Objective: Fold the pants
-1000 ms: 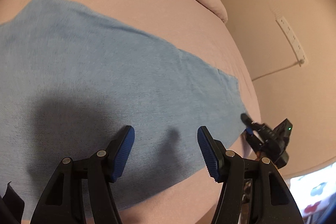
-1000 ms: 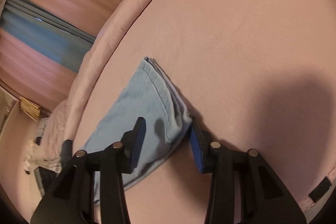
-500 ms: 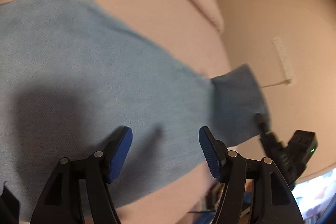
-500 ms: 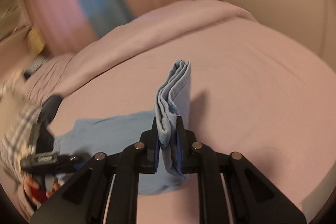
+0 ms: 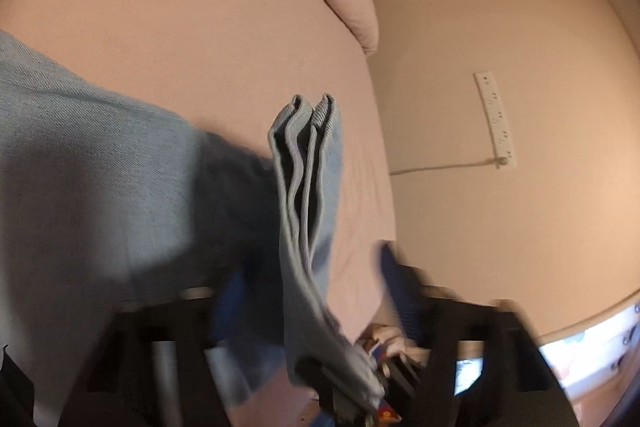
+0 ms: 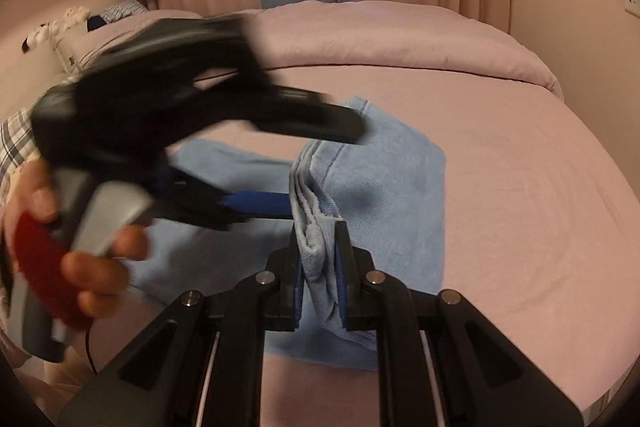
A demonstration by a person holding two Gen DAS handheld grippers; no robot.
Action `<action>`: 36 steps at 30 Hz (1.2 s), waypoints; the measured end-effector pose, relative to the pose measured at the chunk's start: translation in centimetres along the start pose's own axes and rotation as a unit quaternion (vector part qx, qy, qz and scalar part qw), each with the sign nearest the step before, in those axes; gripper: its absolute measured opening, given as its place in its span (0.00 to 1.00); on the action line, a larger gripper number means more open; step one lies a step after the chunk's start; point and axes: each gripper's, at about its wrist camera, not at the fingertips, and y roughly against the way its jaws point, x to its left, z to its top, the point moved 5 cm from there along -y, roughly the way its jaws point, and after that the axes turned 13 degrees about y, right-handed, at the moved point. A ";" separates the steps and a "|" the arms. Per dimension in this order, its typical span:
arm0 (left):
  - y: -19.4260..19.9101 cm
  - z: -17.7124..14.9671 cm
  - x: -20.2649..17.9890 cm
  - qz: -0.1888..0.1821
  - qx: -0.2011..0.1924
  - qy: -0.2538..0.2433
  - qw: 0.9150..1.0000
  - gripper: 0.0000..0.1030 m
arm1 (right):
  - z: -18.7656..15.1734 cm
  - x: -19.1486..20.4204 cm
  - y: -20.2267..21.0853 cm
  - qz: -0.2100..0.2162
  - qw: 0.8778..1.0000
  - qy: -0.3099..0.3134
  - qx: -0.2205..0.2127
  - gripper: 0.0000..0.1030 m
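Right tongs pinch the layered, ribbed hem of soft blue pants on the smooth pink bed; left tongs, blurred, have been closing, hem between them, grip unclear

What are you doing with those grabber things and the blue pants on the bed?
A person is folding light blue pants on a pink bed with a hand-held gripper in each hand. The right gripper is clamped on the bunched hem end and holds it up off the bed. The left gripper reaches in from the side with the same raised end between its fingers; its jaws have just been closing but are not gripping yet.
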 end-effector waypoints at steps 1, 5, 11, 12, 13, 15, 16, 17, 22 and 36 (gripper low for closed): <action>0.1 0.0 0.1 0.006 -0.002 -0.001 1.000 0.12 | 0.1 0.3 0.0 -0.002 1.000 0.010 0.002 0.13; 2.6 -0.1 0.1 0.021 -0.028 -0.033 0.999 0.05 | 0.7 2.2 -0.5 -0.020 0.998 0.062 0.005 0.14; 7.9 0.6 1.3 0.057 -0.087 -0.074 0.992 0.05 | 2.7 6.1 -0.6 0.000 0.992 0.121 -0.023 0.14; 8.6 0.6 1.9 0.066 -0.094 -0.073 0.991 0.05 | 2.9 6.9 -0.7 0.007 0.991 0.128 -0.025 0.14; 9.2 0.7 2.4 0.074 -0.101 -0.073 0.990 0.05 | 3.1 7.7 -1.0 0.016 0.990 0.136 -0.025 0.14; 10.7 0.8 4.0 0.087 -0.113 -0.062 0.988 0.05 | 3.2 9.3 -1.8 0.035 0.988 0.147 -0.023 0.14; 11.0 1.0 4.6 0.091 -0.117 -0.054 0.988 0.05 | 3.2 10.2 -2.2 0.045 0.987 0.155 -0.021 0.14; 11.6 1.2 5.4 0.097 -0.124 -0.044 0.987 0.04 | 3.2 10.9 -2.7 0.052 0.985 0.161 -0.019 0.14; 12.4 1.3 8.1 0.117 -0.125 -0.017 0.985 0.05 | 2.8 13.4 -4.6 0.077 0.980 0.185 -0.001 0.15; 16.2 0.8 7.4 0.240 -0.200 -0.057 0.948 0.35 | 3.5 10.4 -6.2 0.132 0.978 0.150 0.053 0.36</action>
